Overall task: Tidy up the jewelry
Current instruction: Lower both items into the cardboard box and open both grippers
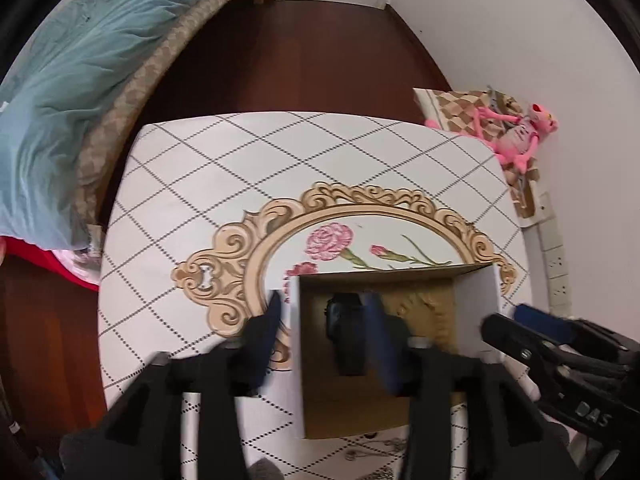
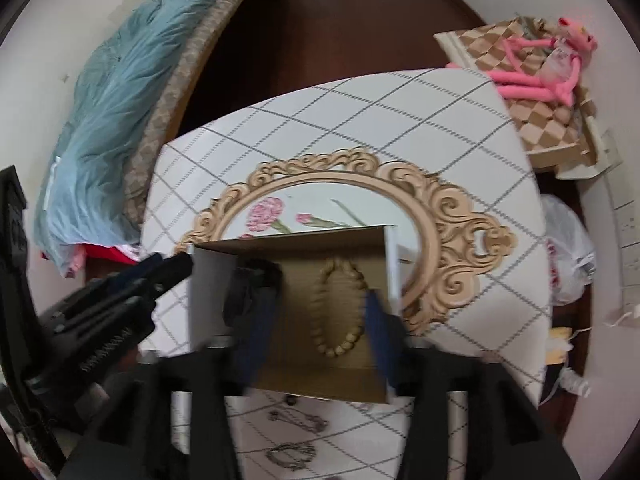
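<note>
The cardboard box [image 2: 320, 360] holds a tan beaded bracelet [image 2: 338, 308] and a black watch [image 1: 346, 332]. Both grippers' fingers [image 2: 378, 340] stand apart, gripping nothing.

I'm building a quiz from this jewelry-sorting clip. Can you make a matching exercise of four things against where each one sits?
Things:
1. black smartwatch with dark strap
2. tan wooden bead bracelet
3. silver metal chains
4. pink plush toy

Places:
A. on the checkered box beyond the table
B. right part of the open cardboard box
C. on the tablecloth in front of the box, near the camera
D. left part of the open cardboard box

Pairs: 1-D, 2-B, 3-C, 4-A
</note>
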The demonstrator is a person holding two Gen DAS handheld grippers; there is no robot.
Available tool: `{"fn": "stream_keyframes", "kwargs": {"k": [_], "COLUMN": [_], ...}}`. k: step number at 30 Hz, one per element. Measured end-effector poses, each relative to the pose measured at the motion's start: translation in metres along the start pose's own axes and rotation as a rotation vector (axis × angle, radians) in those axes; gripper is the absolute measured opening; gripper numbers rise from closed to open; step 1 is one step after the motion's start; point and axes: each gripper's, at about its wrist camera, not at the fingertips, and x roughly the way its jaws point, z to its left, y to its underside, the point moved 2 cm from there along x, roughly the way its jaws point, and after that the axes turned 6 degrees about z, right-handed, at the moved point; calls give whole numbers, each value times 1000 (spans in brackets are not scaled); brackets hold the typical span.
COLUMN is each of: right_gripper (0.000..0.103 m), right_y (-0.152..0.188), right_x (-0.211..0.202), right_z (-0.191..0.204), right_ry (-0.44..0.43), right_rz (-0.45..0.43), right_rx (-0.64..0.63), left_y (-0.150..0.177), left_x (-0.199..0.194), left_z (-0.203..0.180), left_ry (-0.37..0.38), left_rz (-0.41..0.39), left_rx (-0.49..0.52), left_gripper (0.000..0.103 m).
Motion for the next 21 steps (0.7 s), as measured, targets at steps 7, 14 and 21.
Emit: {"fn": "stream_keyframes", "kwargs": {"k": [7, 14, 21], "right_gripper": [95, 98, 98], "right_y": [24, 48, 62], "right_x": [0, 13, 0], "right_z": [-3, -5, -3], "right_ry": [236, 306, 323], "right_rz": [-47, -63, -104], "right_rx": [-55, -55, -44], "left_y": [22, 46, 61], "left_x": [-7, -7, -24], "left_z": [9, 16, 13], "left_ry": [-117, -183, -175], "left_rz": [-89, -120, -139], "left_rx": [5, -14, -22], "left_gripper": [93, 101, 101]}}
